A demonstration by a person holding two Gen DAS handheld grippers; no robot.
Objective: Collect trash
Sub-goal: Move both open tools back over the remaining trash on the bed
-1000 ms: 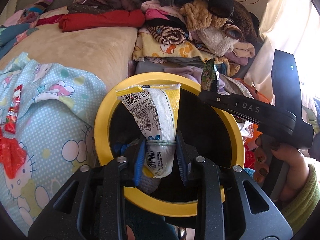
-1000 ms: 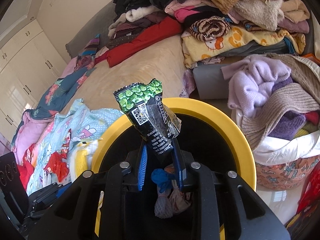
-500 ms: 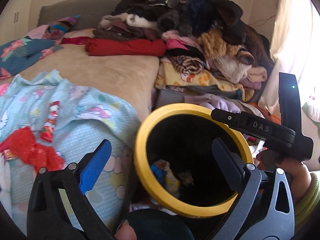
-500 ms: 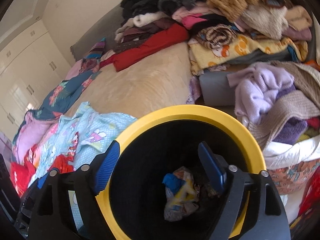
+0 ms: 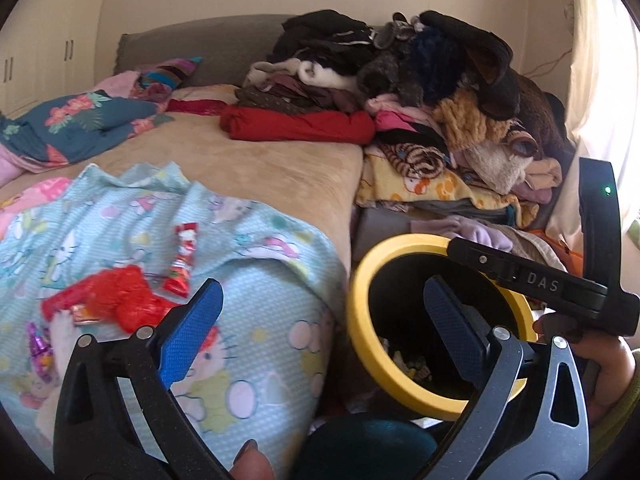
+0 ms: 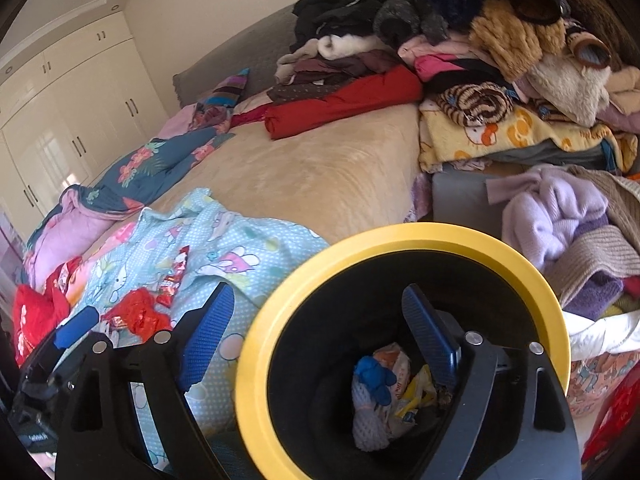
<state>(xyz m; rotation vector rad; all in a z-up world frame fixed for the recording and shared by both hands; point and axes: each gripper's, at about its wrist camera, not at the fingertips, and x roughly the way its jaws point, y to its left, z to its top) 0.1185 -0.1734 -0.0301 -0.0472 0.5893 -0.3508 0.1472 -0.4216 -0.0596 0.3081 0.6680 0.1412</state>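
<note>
A black bin with a yellow rim (image 5: 362, 300) stands against the bed's side; in the right wrist view, wrappers and a blue scrap (image 6: 380, 380) lie at its bottom, below the rim (image 6: 400, 232). My left gripper (image 5: 324, 292) is open and holds nothing, hanging over the bed edge between the blanket and the bin. My right gripper (image 6: 318, 296) is over the bin's left rim; its jaws are still opening with nothing between them. A crumpled red wrapper (image 5: 120, 304) and a red candy wrapper (image 5: 182, 264) lie on the pale blue cartoon blanket (image 5: 260, 340).
Heaps of folded clothes (image 5: 420, 92) fill the far right of the bed. A lilac sweater (image 6: 556, 212) and a laundry basket (image 6: 600, 332) sit to the right of the bin. A purple foil wrapper (image 5: 36, 344) lies at the blanket's left. Wardrobes (image 6: 80, 120) line the far wall.
Both grippers opened and let go of their wrappers, the white-yellow one and the black-green one, which are no longer in the jaws. Both views have swung left and up, from the bin toward the blanket.
</note>
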